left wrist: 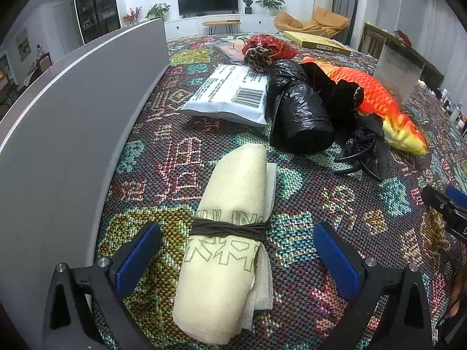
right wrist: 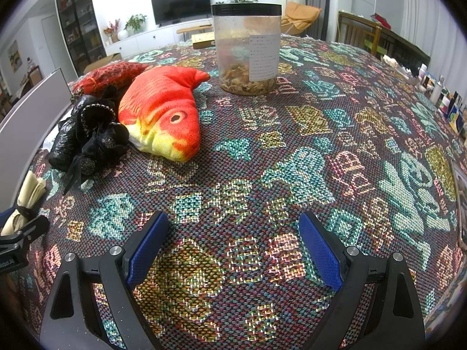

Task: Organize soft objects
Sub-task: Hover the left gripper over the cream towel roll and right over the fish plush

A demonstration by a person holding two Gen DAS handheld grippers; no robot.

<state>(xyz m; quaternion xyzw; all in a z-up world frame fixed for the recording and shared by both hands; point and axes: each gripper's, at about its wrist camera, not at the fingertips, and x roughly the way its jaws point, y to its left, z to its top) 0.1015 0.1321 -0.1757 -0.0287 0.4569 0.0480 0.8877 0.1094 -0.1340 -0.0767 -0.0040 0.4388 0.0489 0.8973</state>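
Item one: cloth roll (left wrist: 230,239), cream, bound with a dark band, lying on the patterned worktop (left wrist: 321,204) just beside the grey panel (left wrist: 73,116). The left claw (left wrist: 236,259) stands wide open astride it, pads clear of the cloth on both sides, holding nothing. Item two: black bag roll (left wrist: 297,110), beyond the cloth roll, touching a white mailer (left wrist: 230,93) on its left. Item three: plush fish (right wrist: 163,113), orange and yellow, with a black frilly piece (right wrist: 99,134) between it and the bag roll. Item four: red mesh pouch (left wrist: 268,46), behind the group. Not soft: clear jar (right wrist: 248,49), upright past the fish's tail. The right claw (right wrist: 233,250) hovers wide open over bare cloth, empty, well apart from every item. Step in hand, as judged: the cloth roll looks set down against the panel and let go, or about to be taken; either reading fits. Next move calls for lifting the left claw straight off without snagging the band, then picking the next soft piece, likely the fish, nearest the right claw. Room: the panel walls the left side closely; the near right half of the worktop lies open; the jar and the small bottles at the far right edge want a wide berth.
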